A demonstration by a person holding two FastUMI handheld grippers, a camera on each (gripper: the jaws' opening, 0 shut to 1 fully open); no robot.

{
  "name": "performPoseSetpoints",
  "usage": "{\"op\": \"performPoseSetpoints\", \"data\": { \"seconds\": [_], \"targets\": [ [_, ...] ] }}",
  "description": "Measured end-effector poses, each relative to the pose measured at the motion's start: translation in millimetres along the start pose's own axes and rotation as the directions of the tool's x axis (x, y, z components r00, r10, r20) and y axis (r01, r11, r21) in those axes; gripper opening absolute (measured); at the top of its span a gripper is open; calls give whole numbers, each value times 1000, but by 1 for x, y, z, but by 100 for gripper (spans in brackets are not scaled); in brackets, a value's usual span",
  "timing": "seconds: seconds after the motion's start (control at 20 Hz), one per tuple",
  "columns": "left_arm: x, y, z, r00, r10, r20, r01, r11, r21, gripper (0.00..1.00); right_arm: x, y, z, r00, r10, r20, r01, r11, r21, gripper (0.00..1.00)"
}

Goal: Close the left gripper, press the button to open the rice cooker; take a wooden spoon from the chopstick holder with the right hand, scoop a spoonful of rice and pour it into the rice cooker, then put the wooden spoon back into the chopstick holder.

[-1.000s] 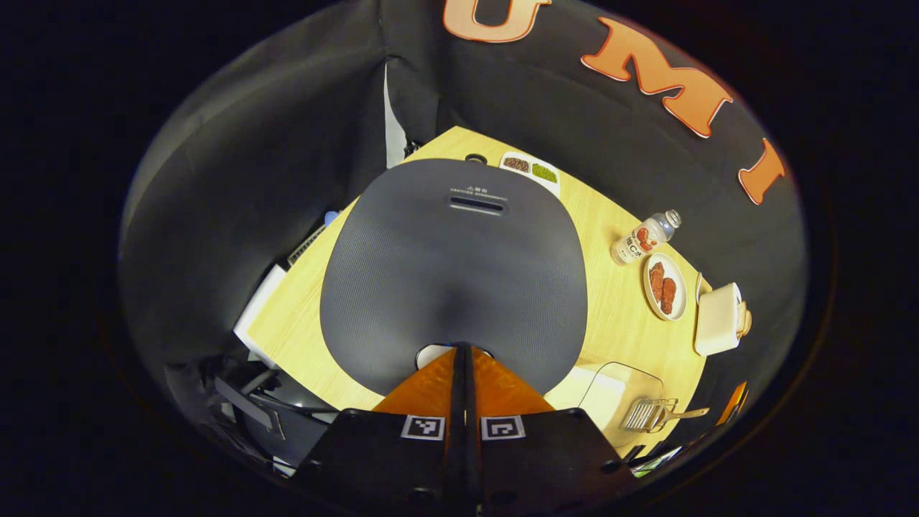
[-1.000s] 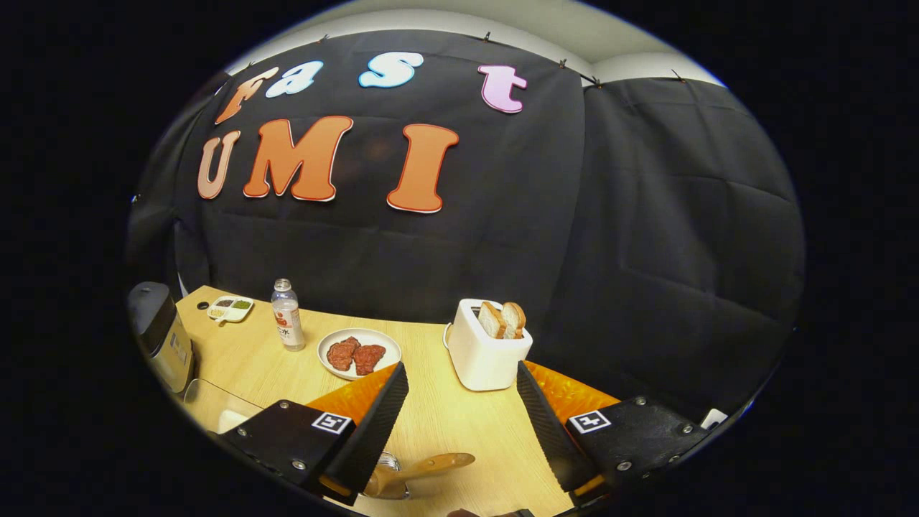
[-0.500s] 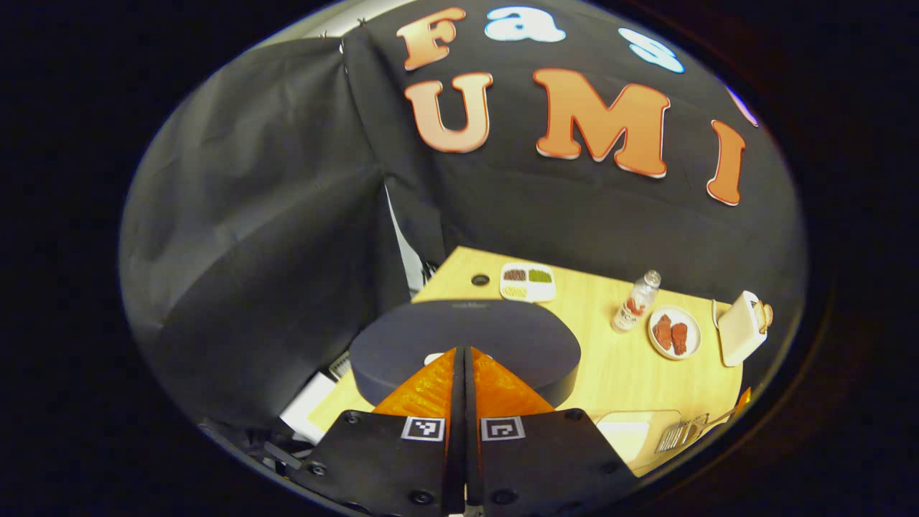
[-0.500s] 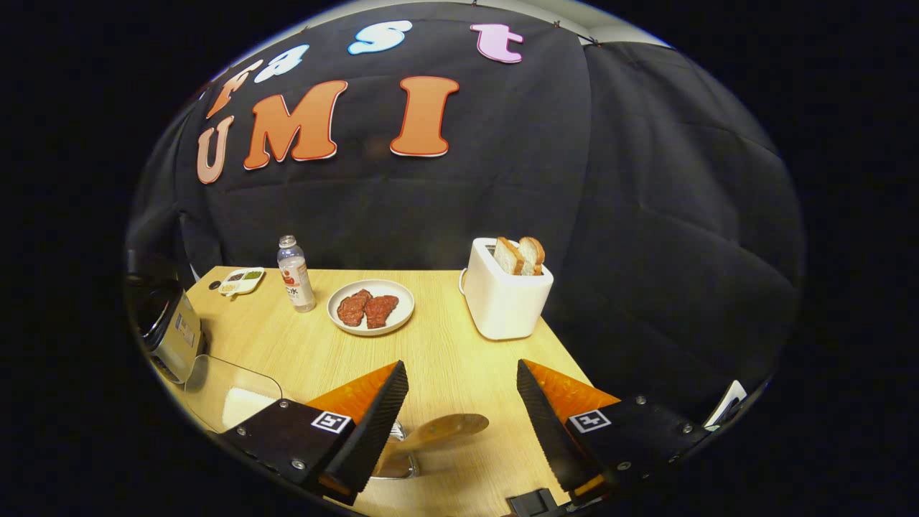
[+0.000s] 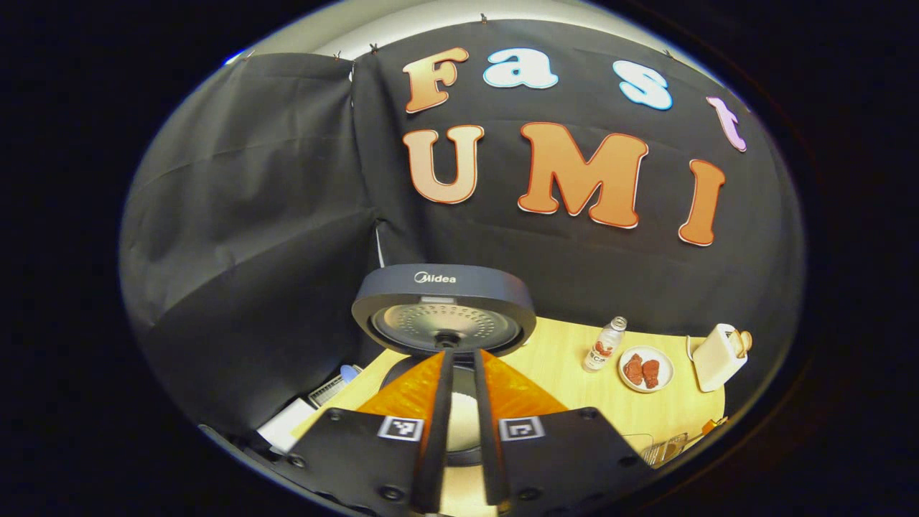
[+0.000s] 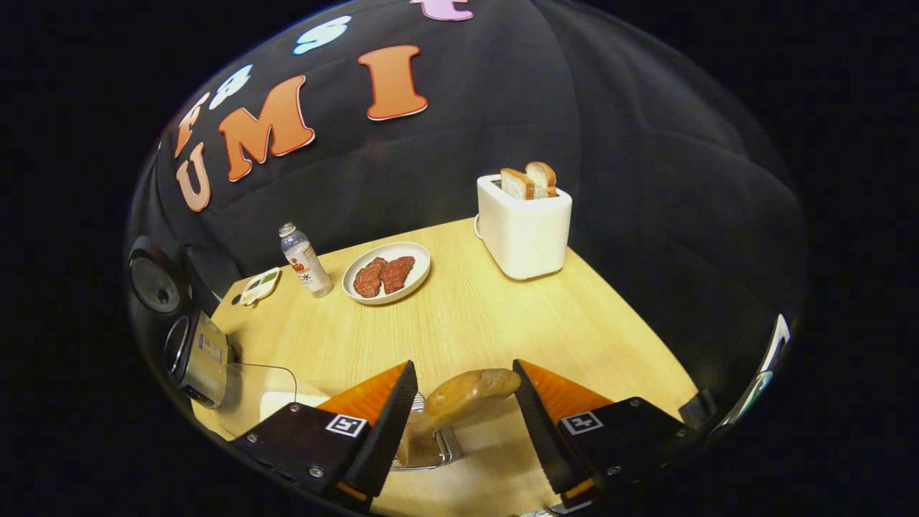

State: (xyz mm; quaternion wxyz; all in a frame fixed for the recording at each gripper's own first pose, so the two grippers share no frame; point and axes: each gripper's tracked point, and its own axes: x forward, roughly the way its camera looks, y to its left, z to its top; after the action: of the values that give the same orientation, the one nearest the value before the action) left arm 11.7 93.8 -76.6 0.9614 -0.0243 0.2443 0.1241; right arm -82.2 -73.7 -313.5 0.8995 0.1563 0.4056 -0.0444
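Observation:
The rice cooker's lid (image 5: 444,309) stands raised, its perforated inner plate facing me, and the inner pot (image 5: 459,424) shows below between my fingers. My left gripper (image 5: 463,353) hovers just in front of the cooker, its fingers a narrow gap apart with nothing held. In the right gripper view the wooden spoon (image 6: 470,391) leans in the wire chopstick holder (image 6: 431,452). My right gripper (image 6: 464,364) is open, with the spoon's handle between its fingers and its end close to the right one. The cooker (image 6: 194,355) sits at the far left.
A clear container of rice (image 6: 266,395) stands between the cooker and the holder. Farther back on the wooden table (image 6: 467,316) are a bottle (image 6: 305,258), a plate of meat (image 6: 386,273), a small divided dish (image 6: 260,285) and a white toaster (image 6: 523,230) with bread.
The cooker's lid has swung up from shut to open. My left gripper has pulled back and tilted up, and its fingers have parted slightly. The right gripper has dropped around the spoon handle.

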Motion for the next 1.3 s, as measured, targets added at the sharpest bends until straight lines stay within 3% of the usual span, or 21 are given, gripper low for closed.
{"op": "performPoseSetpoints", "data": {
  "seconds": [0.15,0.3,0.45,0.6,0.65,0.7,0.95,1.15,1.3],
  "targets": [
    [-3,-3,-2,1000,-7,3,7,1000,1,60,9,12,-15,997,53,-53,-46,990,137,74],
    [-5,0,-6,1000,4,-4,-4,1000,13,65,10,18,-17,995,95,-38,-85,973,215,54],
    [-5,-5,-3,1000,-9,12,8,999,34,67,8,27,-15,993,113,-29,-102,962,253,24],
    [-3,-14,-6,999,-42,13,41,998,47,64,2,26,-17,995,96,-20,-86,957,277,25],
    [-2,-16,-6,999,-50,16,49,997,54,64,-1,29,-16,995,96,-10,-89,957,276,14],
    [-2,-16,-6,998,-51,25,49,997,64,64,-5,31,-17,996,93,0,-90,960,265,17],
    [3,-10,1,994,-50,96,39,993,112,100,-29,47,16,992,92,85,-108,972,211,12],
    [2,6,17,978,-35,204,8,991,131,96,-56,68,55,980,84,183,-110,985,135,12],
    [3,16,21,965,-39,260,6,992,128,100,-76,95,73,966,116,233,-138,987,80,12]
  ]
}}
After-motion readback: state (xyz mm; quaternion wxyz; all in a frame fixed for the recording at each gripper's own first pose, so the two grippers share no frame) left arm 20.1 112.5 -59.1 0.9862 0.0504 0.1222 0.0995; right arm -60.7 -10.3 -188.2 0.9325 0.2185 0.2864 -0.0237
